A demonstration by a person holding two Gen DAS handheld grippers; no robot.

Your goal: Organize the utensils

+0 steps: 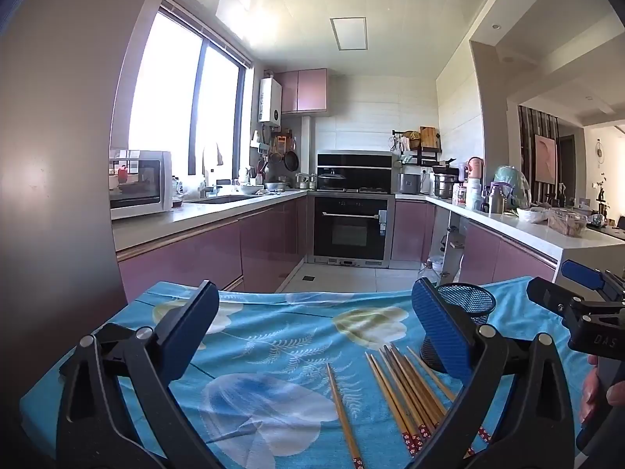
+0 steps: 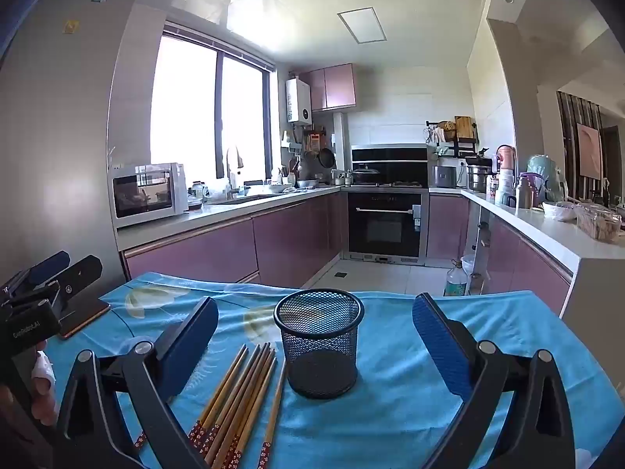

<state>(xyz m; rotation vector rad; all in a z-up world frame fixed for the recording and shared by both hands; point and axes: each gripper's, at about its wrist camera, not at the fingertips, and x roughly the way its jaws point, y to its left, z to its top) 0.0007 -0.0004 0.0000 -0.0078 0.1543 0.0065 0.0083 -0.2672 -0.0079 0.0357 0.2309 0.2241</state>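
Nearest the cameras, both grippers hover with jaws spread wide and nothing between them: the left gripper [image 1: 314, 322] low over the cloth, the right gripper [image 2: 314, 326] framing the holder. No utensil has been picked up yet, so this looks like the opening step — choosing a first stick.

Just beyond the pads lie the chopsticks [image 2: 234, 398], a loose fan of slim bamboo rods with red flower-patterned ends toward the cameras; one single chopstick [image 1: 343, 416] lies slightly apart from the bundle. They rest flat on a blue floral cloth [image 1: 273, 336] covering the worktop.

Just beside them, upright and empty, stands the black wire-mesh cup [image 2: 319, 342] — round, open-topped, slightly tapered. The next move probably calls for narrowing one gripper on a thin rod lying flat, which may roll or slip.
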